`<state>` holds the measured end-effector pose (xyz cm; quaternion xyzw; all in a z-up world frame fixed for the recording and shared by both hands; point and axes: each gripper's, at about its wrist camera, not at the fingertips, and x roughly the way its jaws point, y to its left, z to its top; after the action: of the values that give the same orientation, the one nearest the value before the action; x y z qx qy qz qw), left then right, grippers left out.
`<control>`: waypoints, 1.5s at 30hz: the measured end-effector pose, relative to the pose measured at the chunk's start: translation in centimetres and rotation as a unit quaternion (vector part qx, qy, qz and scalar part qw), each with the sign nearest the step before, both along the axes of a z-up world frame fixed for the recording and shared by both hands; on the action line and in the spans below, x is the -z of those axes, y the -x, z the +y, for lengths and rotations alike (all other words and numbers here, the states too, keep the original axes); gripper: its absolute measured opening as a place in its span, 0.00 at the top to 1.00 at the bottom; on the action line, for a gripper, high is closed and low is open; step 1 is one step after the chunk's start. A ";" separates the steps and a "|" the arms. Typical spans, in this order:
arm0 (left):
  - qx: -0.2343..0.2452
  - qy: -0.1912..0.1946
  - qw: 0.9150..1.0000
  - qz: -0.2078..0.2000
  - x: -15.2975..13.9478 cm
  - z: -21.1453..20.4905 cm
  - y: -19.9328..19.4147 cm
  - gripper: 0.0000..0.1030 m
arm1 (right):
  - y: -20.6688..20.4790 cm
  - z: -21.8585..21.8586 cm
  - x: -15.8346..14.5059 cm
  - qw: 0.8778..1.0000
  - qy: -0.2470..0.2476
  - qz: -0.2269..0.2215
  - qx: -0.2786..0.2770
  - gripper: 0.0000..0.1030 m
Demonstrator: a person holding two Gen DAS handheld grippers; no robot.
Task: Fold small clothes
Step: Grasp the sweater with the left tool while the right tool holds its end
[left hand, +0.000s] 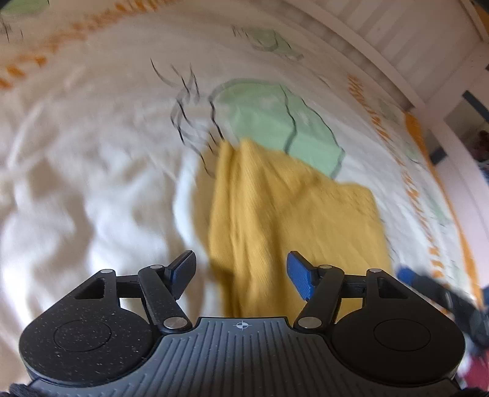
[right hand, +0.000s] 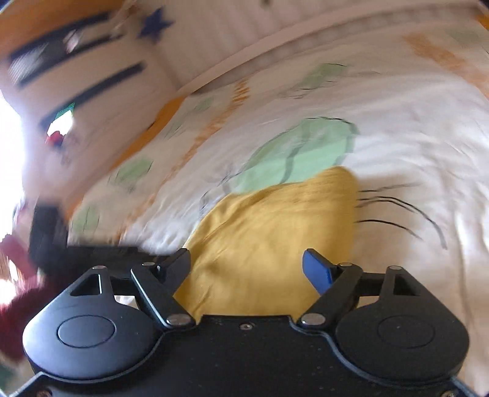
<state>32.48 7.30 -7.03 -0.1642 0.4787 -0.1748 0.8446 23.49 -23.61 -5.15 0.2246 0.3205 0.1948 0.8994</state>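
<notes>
A mustard-yellow knit garment [left hand: 290, 207] lies rumpled on a white bed cover [left hand: 91, 152] printed with green shapes and orange marks. My left gripper [left hand: 241, 262] hangs open just above the garment's near end; the cloth shows between the blue pads, which do not press on it. In the right wrist view the same yellow garment [right hand: 275, 220] lies in a rounded heap on the bed cover [right hand: 412, 137]. My right gripper [right hand: 246, 259] is open over it, with nothing pinched. Both views are blurred.
A white slatted bed frame [left hand: 397, 27] runs along the far side of the bed. A white piece of furniture with dark slots [right hand: 91, 82] stands beyond the bed's corner. A blurred dark shape [right hand: 49, 238] and dark red fabric [right hand: 15, 305] sit at the left edge.
</notes>
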 end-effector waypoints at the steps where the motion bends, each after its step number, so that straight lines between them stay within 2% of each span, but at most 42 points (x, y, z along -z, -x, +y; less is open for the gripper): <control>1: 0.008 0.010 1.000 0.009 0.3 0.0 0.3 0.36 | -0.5 -0.9 0.3 1.000 -0.013 0.009 0.012 0.19; 3: 0.024 0.017 0.999 0.020 0.7 -0.3 0.7 0.35 | -1.7 -2.3 1.2 0.998 -0.037 0.028 0.033 0.19; 5: 0.036 0.009 0.999 0.024 1.0 -0.6 1.0 0.35 | -2.9 -3.4 2.1 0.996 -0.057 0.047 0.045 0.18; 9: 0.041 0.007 0.999 0.025 1.5 -0.8 1.0 0.31 | -4.9 -4.2 3.8 0.993 -0.076 0.076 0.040 0.14; 13: 0.047 0.028 0.998 0.034 2.2 -1.2 0.4 0.24 | -6.3 -4.1 5.1 0.991 -0.105 0.080 0.019 0.14; 21: 0.074 0.060 0.995 0.032 3.1 -2.8 -0.8 0.24 | -8.6 -3.4 5.8 0.987 -0.136 0.079 -0.010 0.10; 23: 0.069 0.073 0.994 0.042 3.1 -2.6 -0.7 0.41 | -9.2 -3.2 5.8 0.987 -0.137 0.080 -0.015 0.10; 24: 0.064 0.079 0.993 0.053 3.2 -2.3 -0.8 0.65 | -9.2 -3.2 5.8 0.987 -0.136 0.081 -0.018 0.14; 25: 0.060 0.088 0.992 0.067 3.4 -2.0 -0.8 0.82 | -9.2 -3.1 5.7 0.988 -0.127 0.084 -0.019 0.37; 26: 0.060 0.111 0.988 0.083 3.8 -1.7 -0.9 0.83 | -9.2 -3.0 5.6 0.989 -0.109 0.095 -0.014 0.52; 27: 0.059 0.131 0.985 0.095 4.1 -1.4 -0.9 0.85 | -9.3 -2.9 5.7 0.989 -0.098 0.110 -0.008 0.60; 30: 0.058 0.155 0.981 0.102 3.7 -1.1 -0.2 0.86 | -8.5 -3.2 5.1 0.986 -0.115 0.121 0.006 0.61; 34: 0.061 0.179 0.975 0.114 2.7 -1.0 2.6 0.86 | -6.0 -3.1 3.1 0.985 -0.103 0.138 0.004 0.61; 38: 0.084 0.177 0.973 0.123 1.7 -2.0 6.9 0.86 | -2.0 -3.2 1.6 0.984 -0.079 0.162 -0.007 0.61; 42: 0.106 0.173 0.970 0.132 1.7 -2.4 11.5 0.85 | 1.6 -3.5 1.3 0.981 -0.070 0.179 -0.023 0.61; 45: 0.110 0.140 0.976 0.127 2.2 -2.4 14.7 0.85 | 4.2 -3.9 1.5 0.981 -0.064 0.183 -0.024 0.57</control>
<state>17.78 4.92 -9.20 -0.2476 0.5682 -0.3097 0.7211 19.24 -27.49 -6.69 0.3061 0.4718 0.1919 0.8043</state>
